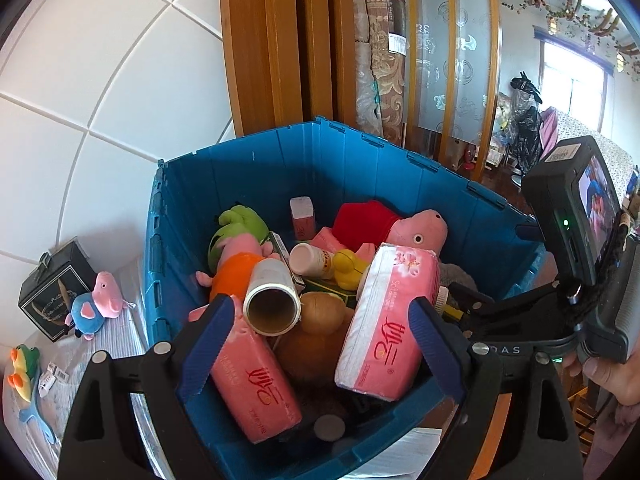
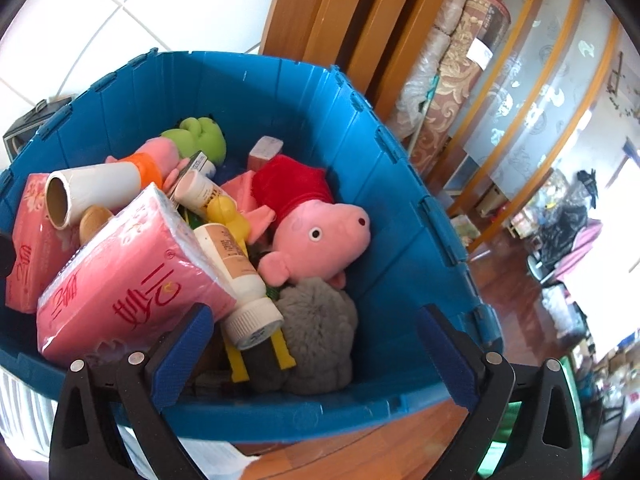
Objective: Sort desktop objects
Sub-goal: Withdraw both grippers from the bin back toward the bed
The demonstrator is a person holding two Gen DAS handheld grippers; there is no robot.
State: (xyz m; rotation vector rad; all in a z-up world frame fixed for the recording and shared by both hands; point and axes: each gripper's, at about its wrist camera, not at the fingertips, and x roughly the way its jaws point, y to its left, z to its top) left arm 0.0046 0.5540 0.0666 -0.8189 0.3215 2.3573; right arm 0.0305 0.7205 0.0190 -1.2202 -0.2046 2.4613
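A blue plastic crate (image 1: 280,160) (image 2: 420,248) is full of objects: two pink tissue packs (image 1: 390,320) (image 2: 120,280), a cardboard-core roll (image 1: 272,300) (image 2: 80,196), a pink pig plush (image 1: 420,228) (image 2: 320,240), a green plush (image 1: 240,224), a yellow duck (image 1: 348,268), a white bottle (image 2: 240,280) and a grey fluffy ball (image 2: 320,332). My left gripper (image 1: 320,348) is open and empty above the crate's near side. My right gripper (image 2: 316,356) is open and empty above the crate's near rim.
On the table left of the crate lie a small blue-and-pink pig plush (image 1: 96,304), a black box (image 1: 52,292) and a frog toy (image 1: 22,368). White tiled wall behind. Wooden door frame (image 1: 272,40) and rolled carpets (image 1: 384,60) stand beyond the crate.
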